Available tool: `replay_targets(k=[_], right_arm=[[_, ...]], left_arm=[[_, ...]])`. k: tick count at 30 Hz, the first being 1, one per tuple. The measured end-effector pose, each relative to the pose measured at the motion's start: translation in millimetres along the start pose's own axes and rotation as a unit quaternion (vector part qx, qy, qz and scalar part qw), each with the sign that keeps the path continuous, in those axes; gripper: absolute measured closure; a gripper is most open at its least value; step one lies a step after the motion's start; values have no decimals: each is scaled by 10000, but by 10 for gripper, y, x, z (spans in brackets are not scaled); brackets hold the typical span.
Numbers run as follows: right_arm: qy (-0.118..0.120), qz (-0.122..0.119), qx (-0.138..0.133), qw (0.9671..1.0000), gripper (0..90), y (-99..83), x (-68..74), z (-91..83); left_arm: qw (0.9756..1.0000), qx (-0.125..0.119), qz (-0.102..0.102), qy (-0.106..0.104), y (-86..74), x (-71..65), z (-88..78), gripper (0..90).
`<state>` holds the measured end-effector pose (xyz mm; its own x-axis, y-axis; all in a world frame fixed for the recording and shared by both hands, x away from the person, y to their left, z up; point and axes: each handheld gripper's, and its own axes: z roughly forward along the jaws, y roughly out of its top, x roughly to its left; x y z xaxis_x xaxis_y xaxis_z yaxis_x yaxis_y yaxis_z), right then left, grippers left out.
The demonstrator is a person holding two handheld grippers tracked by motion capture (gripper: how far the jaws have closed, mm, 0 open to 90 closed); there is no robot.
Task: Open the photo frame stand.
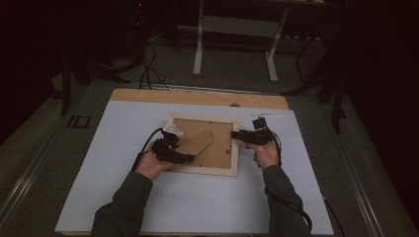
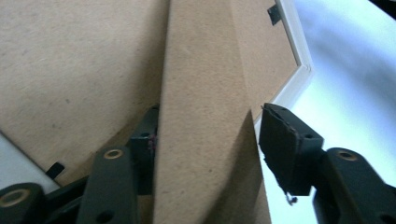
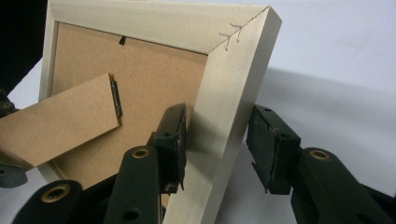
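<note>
Frame stuff first, from the high view: a pale wooden picture frame [image 1: 203, 144] lies back side up on the white sheet [image 1: 197, 197] covering the table, and I'll place everything else relative to it. My left gripper [image 1: 189, 158] is at the frame's near-left corner, reaching onto the brown backing where the cardboard stand [image 1: 195, 143] runs diagonally. My right gripper [image 1: 235, 134] sits at the frame's right rail, hand just beside that edge. A thin white stick-like thing [image 1: 267, 115] lies past the frame's far-right corner; can't tell what it is.

Left gripper view: the cardboard stand [image 2: 205, 140] runs right up between my jaws. One finger pad [image 2: 145, 140] is against its left edge, the other pad is just off the right edge, so jaws are spread around it, not squeezing. The frame's white rim [image 2: 299, 84] shows beyond.

Right gripper view: jaws straddle the frame's rail [image 3: 224, 121]. The inner pad [image 3: 175, 144] touches the inside face, the outer one stands clear with a gap, so no clamp. The stand's hinge [image 3: 115, 99] shows on the backing.
</note>
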<state>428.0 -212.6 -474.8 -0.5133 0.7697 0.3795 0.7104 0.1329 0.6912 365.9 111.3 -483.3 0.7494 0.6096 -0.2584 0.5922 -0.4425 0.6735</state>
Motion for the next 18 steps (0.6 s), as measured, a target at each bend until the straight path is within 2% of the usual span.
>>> replay_targets(k=[4,7,18], right_arm=[[-9,-14,-16,10000,574,-1,7,-5],[-14,-49,-20,10000,575,3,13,-10],[-150,-164,-99,9997,580,37,40,-69]], left_arm=[[10000,-24,-8,-52,8,-2,-21,502],[10000,9,73,14,13,-14,-22,508],[9997,-29,168,178,42,-65,-1,520]])
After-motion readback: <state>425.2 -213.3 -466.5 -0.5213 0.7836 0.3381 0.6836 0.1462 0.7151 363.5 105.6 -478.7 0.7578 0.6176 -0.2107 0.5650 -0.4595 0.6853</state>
